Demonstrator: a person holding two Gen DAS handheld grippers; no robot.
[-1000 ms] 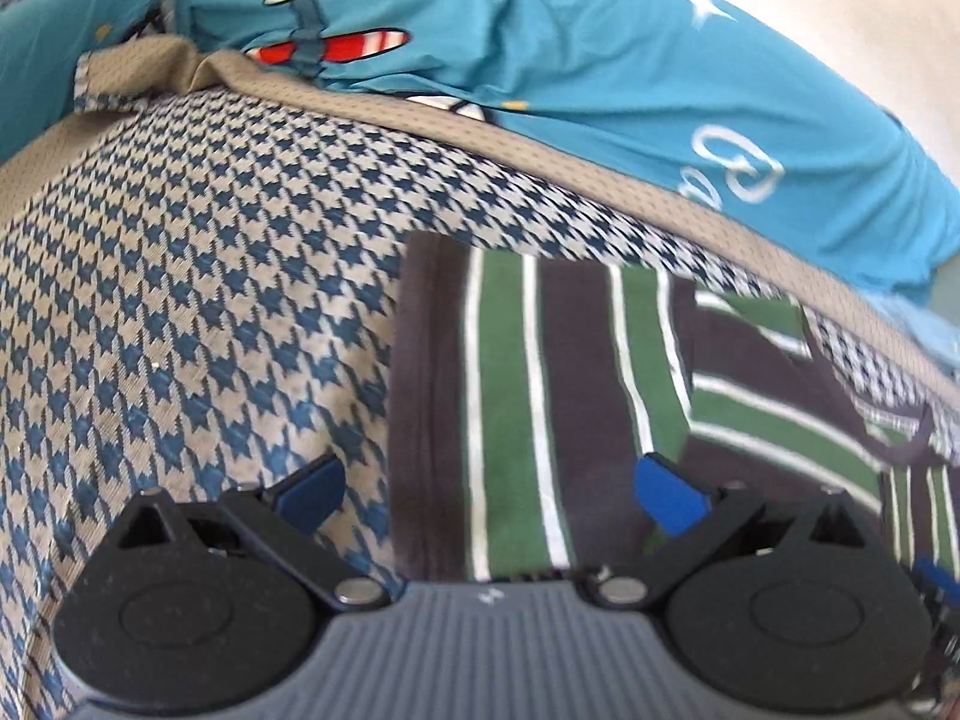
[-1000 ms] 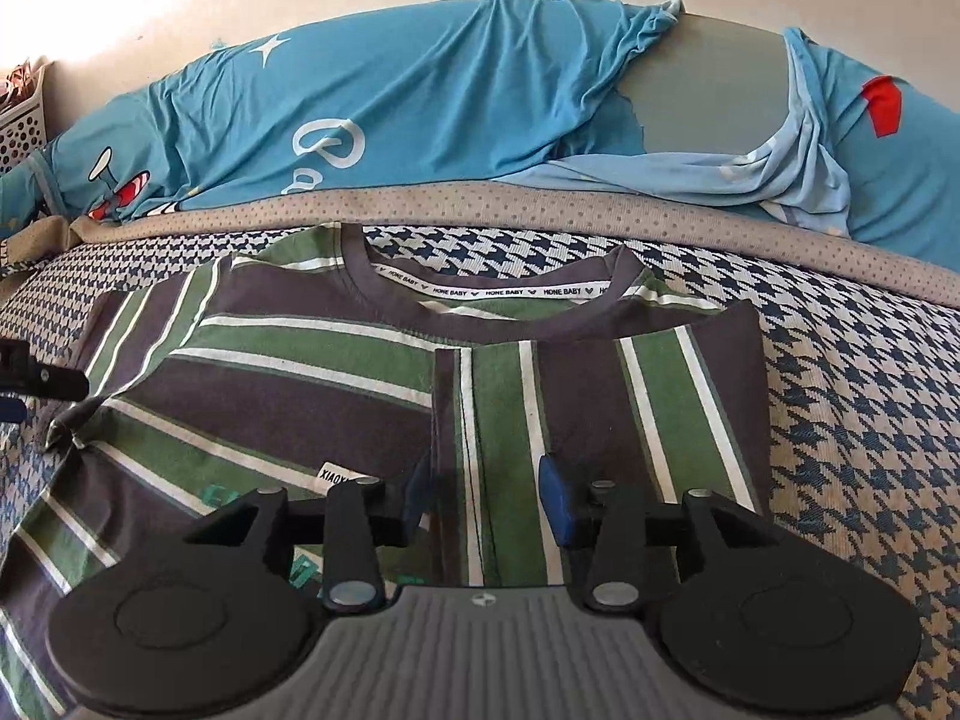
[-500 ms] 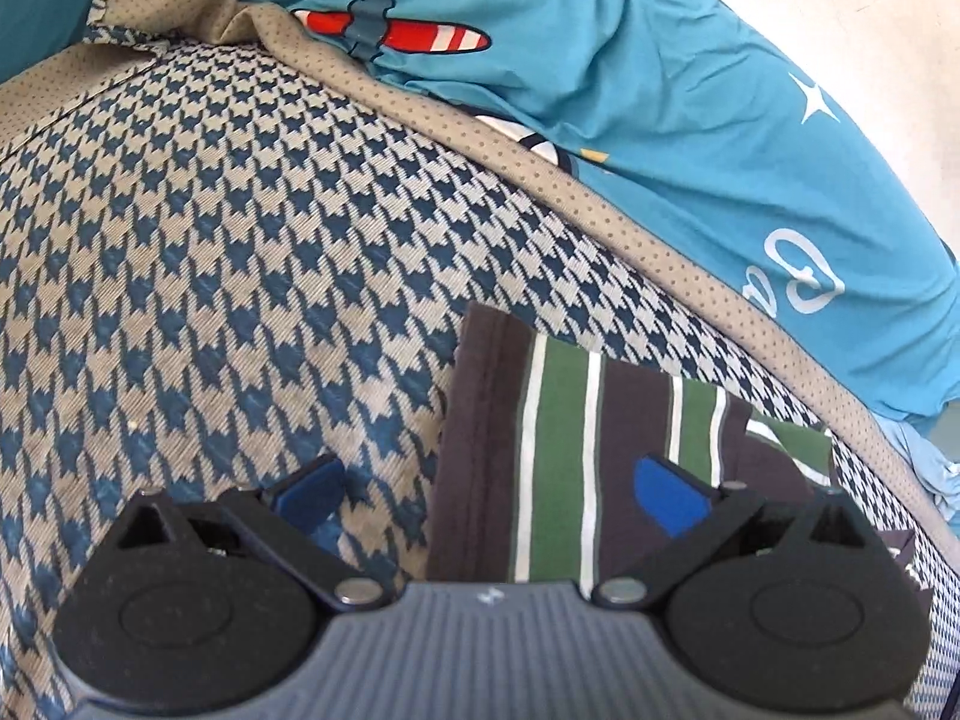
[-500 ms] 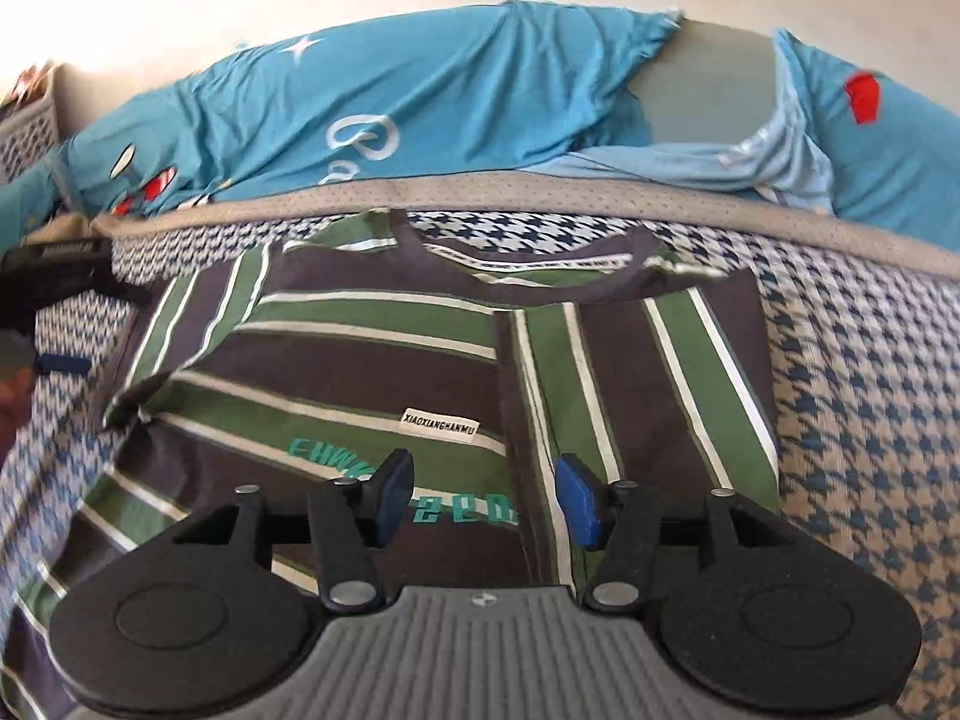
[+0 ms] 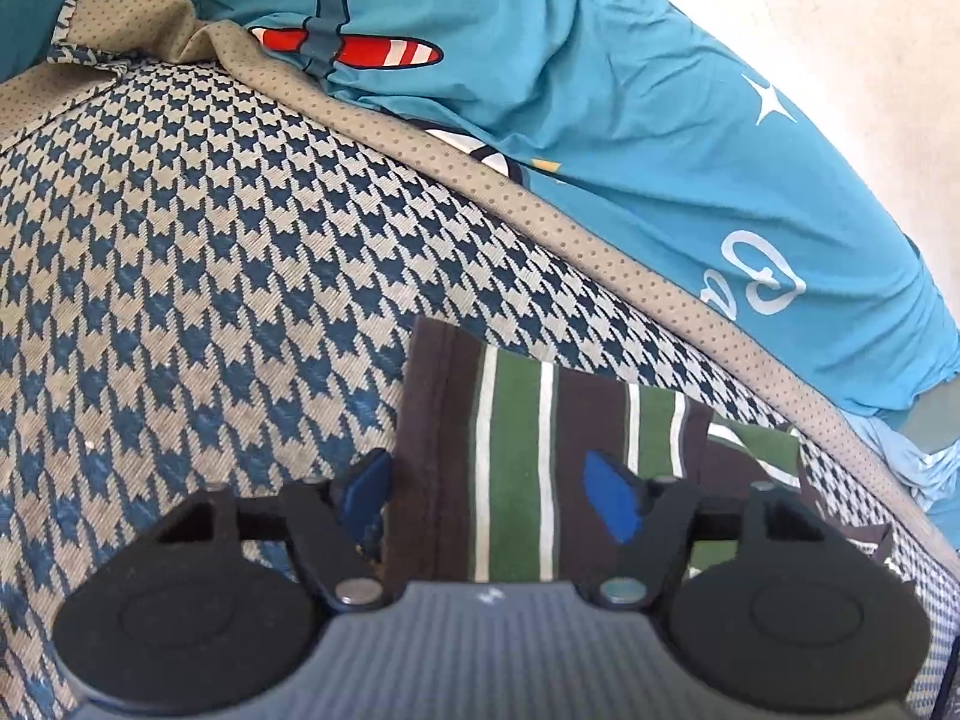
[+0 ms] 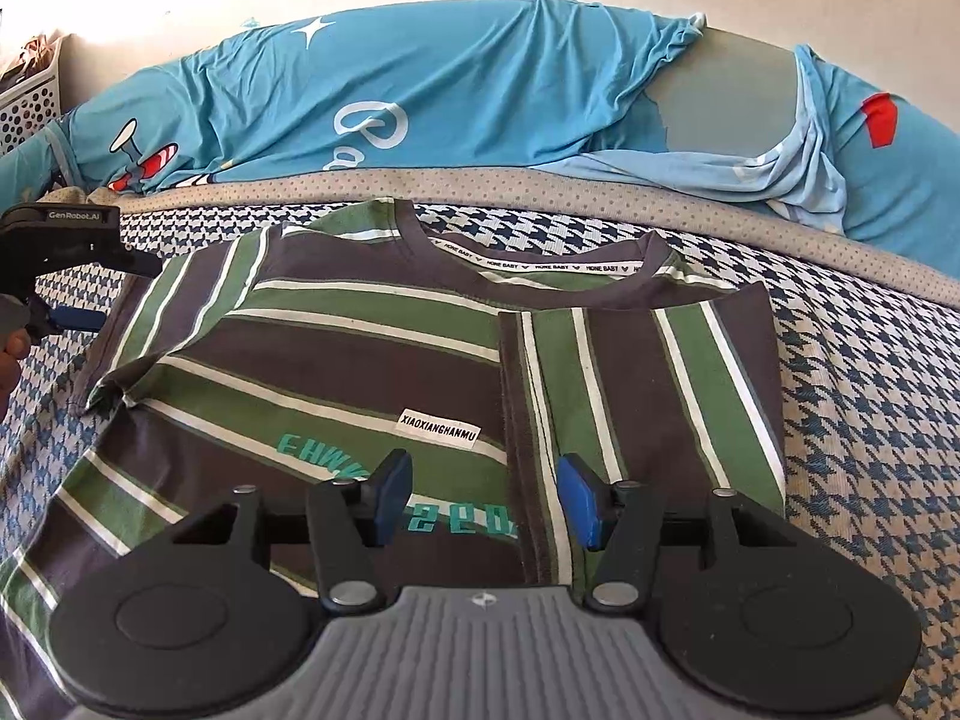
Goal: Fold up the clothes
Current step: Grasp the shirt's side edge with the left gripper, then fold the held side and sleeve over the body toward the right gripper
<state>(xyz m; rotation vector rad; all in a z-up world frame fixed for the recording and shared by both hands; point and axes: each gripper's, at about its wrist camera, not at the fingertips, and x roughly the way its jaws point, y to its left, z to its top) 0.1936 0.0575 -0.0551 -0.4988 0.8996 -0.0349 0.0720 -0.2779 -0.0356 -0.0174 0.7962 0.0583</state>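
shirt [image 6: 384, 360] lying flat on bed [image 5: 180, 240] | left gripper [image 5: 486, 495] closing astride sleeve [image 5: 510, 450], pads not yet pressing | right gripper [image 6: 485, 495] hovering apart | risk: pinching bedcover too, dragging shirt askew

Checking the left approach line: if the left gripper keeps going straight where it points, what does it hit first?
Most likely the striped shirt's sleeve, lying flat between the left gripper pads, jaws just closing but not pinching it. Beneath is the houndstooth cover. Depth is unclear.
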